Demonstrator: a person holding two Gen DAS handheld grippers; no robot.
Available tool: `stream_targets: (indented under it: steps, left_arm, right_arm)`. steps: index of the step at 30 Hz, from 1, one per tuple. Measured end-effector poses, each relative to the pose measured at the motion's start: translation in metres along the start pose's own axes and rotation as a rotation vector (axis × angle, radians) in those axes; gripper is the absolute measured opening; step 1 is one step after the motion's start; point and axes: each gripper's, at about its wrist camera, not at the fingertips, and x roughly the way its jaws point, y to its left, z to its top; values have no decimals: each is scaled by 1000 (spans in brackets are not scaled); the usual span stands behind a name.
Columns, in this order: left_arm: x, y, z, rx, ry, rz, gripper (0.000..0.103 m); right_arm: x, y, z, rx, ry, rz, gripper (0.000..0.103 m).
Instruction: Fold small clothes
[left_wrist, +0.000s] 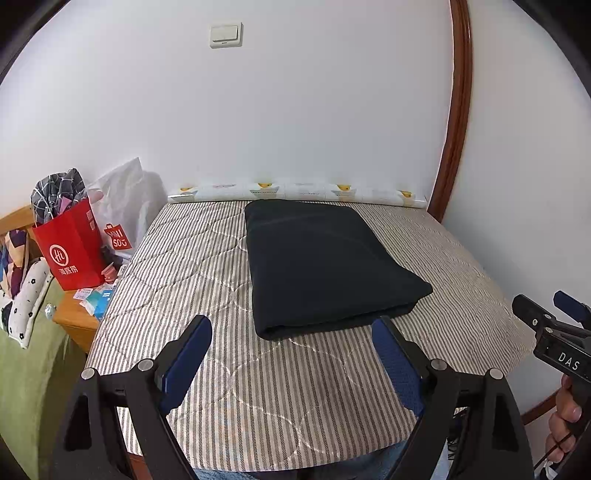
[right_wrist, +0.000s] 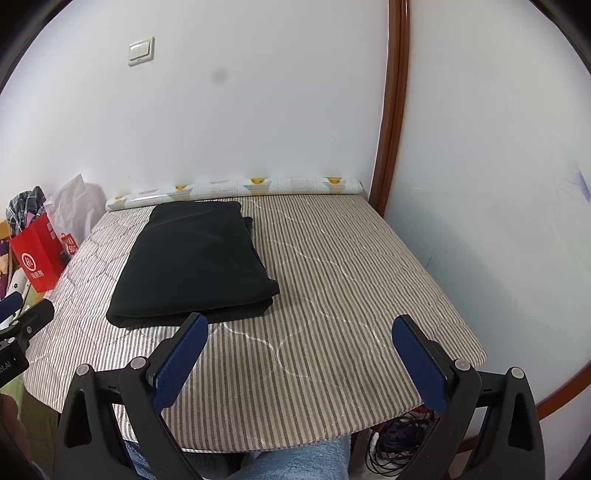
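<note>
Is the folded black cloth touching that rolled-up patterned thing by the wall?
Cannot tell. In the left wrist view the black cloth reaches the patterned roll, but neither view shows contact or gap plainly.

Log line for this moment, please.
garment: folded, on bed | left gripper: open, empty | right gripper: open, empty | contact: none

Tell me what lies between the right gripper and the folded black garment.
Only bare striped cover: the right wrist view shows nothing between the right gripper and the folded black garment.
</note>
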Motion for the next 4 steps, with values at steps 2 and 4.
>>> stream_targets:
  steps: [2, 4]
  left_arm:
    - [0, 0, 0, -2, 0, -1, 88]
    - [0, 0, 0, 1, -3, 0, 88]
  right_arm:
    - [0, 0, 0, 0, 0, 0, 99]
    - [0, 0, 0, -1, -1, 2, 99]
